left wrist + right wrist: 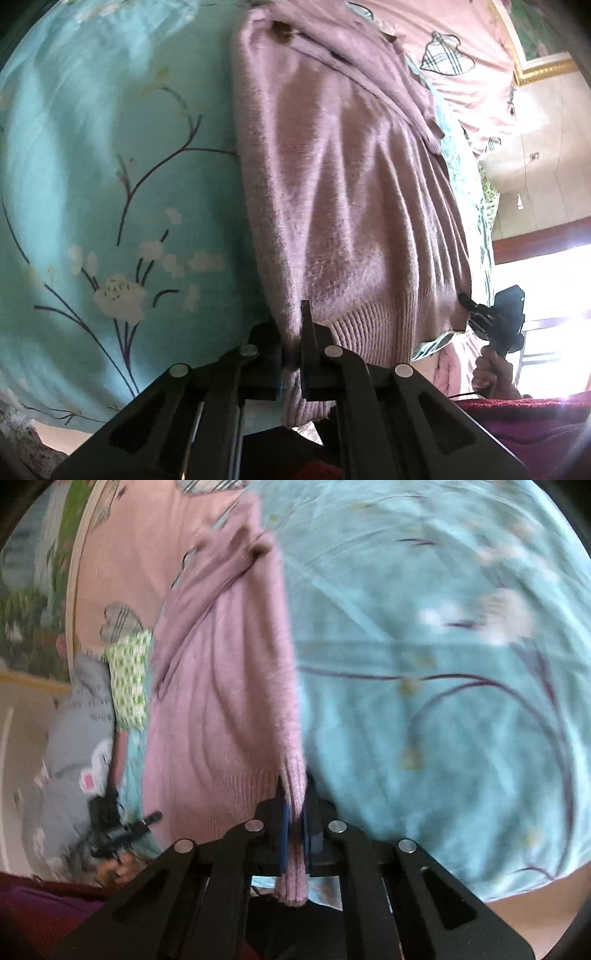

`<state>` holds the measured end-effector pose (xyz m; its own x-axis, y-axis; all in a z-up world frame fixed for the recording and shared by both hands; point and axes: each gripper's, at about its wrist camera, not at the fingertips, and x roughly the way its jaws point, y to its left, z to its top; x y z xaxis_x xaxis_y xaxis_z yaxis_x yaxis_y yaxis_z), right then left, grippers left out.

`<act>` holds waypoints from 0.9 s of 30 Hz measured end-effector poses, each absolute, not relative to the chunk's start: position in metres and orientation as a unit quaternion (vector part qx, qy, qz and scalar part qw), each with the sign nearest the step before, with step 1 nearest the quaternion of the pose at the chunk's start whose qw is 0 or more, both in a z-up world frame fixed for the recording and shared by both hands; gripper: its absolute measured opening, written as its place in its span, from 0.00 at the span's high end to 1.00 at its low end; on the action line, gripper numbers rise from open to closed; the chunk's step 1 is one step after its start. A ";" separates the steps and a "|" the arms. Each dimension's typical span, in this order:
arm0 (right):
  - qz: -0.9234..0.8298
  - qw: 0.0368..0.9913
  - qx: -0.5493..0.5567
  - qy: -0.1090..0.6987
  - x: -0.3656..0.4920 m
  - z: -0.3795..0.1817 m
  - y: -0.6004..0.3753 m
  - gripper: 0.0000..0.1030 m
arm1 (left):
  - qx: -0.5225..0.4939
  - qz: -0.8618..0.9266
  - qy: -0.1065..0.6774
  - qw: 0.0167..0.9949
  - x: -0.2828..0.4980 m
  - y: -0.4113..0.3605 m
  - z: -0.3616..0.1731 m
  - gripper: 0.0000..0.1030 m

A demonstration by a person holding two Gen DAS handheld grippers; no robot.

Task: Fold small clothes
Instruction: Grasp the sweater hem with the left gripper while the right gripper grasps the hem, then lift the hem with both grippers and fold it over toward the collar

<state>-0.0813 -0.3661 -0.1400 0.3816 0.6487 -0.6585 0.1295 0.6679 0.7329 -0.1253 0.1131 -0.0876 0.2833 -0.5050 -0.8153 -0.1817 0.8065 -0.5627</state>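
A fuzzy pink knitted sweater (351, 192) lies stretched over a turquoise floral bedsheet (110, 166). My left gripper (293, 332) is shut on one bottom corner of its ribbed hem. My right gripper (295, 805) is shut on the other bottom corner of the sweater (221, 683). The hem runs between the two grippers. The right gripper also shows in the left wrist view (476, 310) at the sweater's far hem corner, and the left gripper shows in the right wrist view (147, 819). A sleeve lies folded across the sweater's top.
A pink pillow with checked hearts (461, 55) lies beyond the sweater. A grey garment (77, 738) and a green-patterned cloth (129, 679) lie at the bed's edge. A framed picture (535, 37) and a bright window (554, 295) stand at the side.
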 end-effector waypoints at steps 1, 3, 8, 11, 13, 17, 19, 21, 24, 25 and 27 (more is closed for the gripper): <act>0.174 0.744 0.368 0.529 -0.080 -0.140 -0.366 0.94 | -0.296 -0.110 0.592 0.741 -0.126 0.114 -0.091 0.95; 0.191 0.735 0.365 0.538 -0.076 -0.141 -0.358 0.94 | -0.308 -0.112 0.608 0.723 -0.124 0.114 -0.101 0.90; 0.201 0.722 0.353 0.560 -0.066 -0.145 -0.345 0.90 | -0.302 -0.121 0.605 0.727 -0.117 0.105 -0.101 0.87; 0.205 0.729 0.340 0.557 -0.067 -0.140 -0.341 0.93 | -0.292 -0.123 0.584 0.747 -0.123 0.107 -0.089 0.96; 0.197 0.735 0.352 0.545 -0.073 -0.135 -0.354 0.94 | -0.308 -0.118 0.566 0.756 -0.132 0.119 -0.083 0.96; 0.178 0.734 0.381 0.534 -0.089 -0.137 -0.389 0.94 | -0.320 -0.098 0.573 0.748 -0.139 0.132 -0.095 0.97; 0.186 0.725 0.392 0.535 -0.086 -0.139 -0.388 0.94 | -0.340 -0.108 0.557 0.750 -0.139 0.132 -0.091 0.97; 0.204 0.723 0.392 0.531 -0.079 -0.132 -0.381 0.94 | -0.351 -0.124 0.534 0.759 -0.138 0.131 -0.079 0.97; 0.232 0.720 0.408 0.511 -0.069 -0.117 -0.377 0.94 | -0.372 -0.133 0.504 0.768 -0.131 0.138 -0.060 0.97; 0.239 0.720 0.418 0.501 -0.066 -0.111 -0.379 0.94 | -0.378 -0.132 0.495 0.771 -0.128 0.143 -0.055 0.97; 0.252 0.722 0.436 0.475 -0.055 -0.096 -0.383 0.94 | -0.393 -0.129 0.471 0.780 -0.118 0.152 -0.041 0.97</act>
<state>-0.0548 -0.3829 -0.0962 0.4216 0.7783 -0.4653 0.0494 0.4926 0.8688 -0.1175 0.1519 -0.0410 0.5238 -0.5707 -0.6324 -0.1683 0.6584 -0.7336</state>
